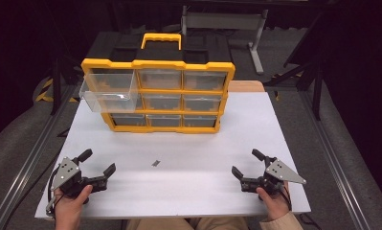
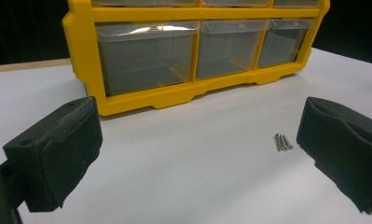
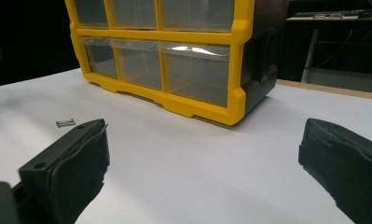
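Nearest to us, at the lower left of the high view, our left claw (image 1: 96, 165) rests low over the white table (image 1: 188, 191) with its jaws spread wide and nothing between them; at the lower right our right claw (image 1: 248, 163) sits the same way, released and empty. Between them, a little above and near the middle of the frame, lie the two small screws (image 1: 156, 163), side by side and touching, flat on the table. In the left gripper view the screws (image 2: 283, 142) sit just beside the jaw on the right of the frame, slightly beyond its tip; in the right gripper view they (image 3: 65, 123) lie at middle left, just past the jaw on the left. We judge them light, stiff, smooth metal pieces, apt to roll or skid on the slick table, so we would pinch across the shanks, close to the surface, and squeeze gently. Farther off, in the upper half of the high view, stands the yellow organizer (image 1: 160, 96), its clear top-left drawer (image 1: 109, 96) pulled out and seemingly empty, well apart from the screws.
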